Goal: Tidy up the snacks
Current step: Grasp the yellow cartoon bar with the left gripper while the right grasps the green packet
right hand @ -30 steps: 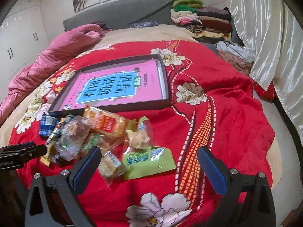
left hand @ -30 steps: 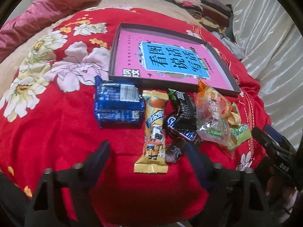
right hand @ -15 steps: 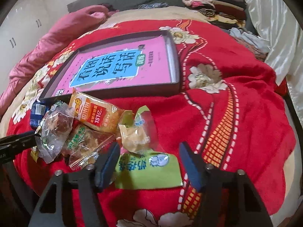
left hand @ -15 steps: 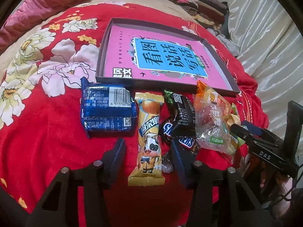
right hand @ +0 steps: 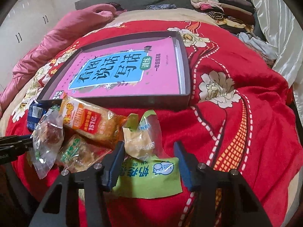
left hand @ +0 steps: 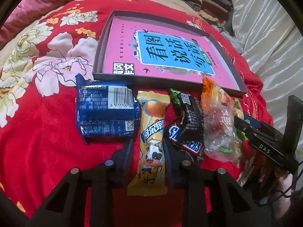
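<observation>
The snacks lie in a loose row on the red flowered blanket (left hand: 43, 151), all just in front of the near wall of the shallow dark tray (left hand: 151, 79) that holds a pink book (left hand: 170, 56). Nothing has gone into the tray yet, so the sorting looks to be at its first pick-up, with both hands working at once.

In the left wrist view, the yellow candy packet with a cartoon cow (left hand: 151, 141) lies lengthwise in front of the tray's near wall, between the blue biscuit pack (left hand: 106, 113) and the dark chocolate bars (left hand: 187, 132). The left gripper (left hand: 146, 151) straddles that yellow packet with its jaws narrow and closing; the fingers sit right at its two edges, but whether they press it yet I cannot tell.

In the right wrist view, the green packet (right hand: 149, 177) lies furthest from the tray on the right end of the row, with a small pale wrapped cake (right hand: 140, 138) resting partly over its far edge. The right gripper (right hand: 149, 162) has its jaws closing around both, and a visible gap remains on each side.

The next move, as I judge it, calls for finishing each squeeze until the wrapper is firmly pinched, then lifting clear of the neighbours and carrying forward over the tray's near wall. The right side risks catching two packets together, and the crinkly film may slip.
</observation>
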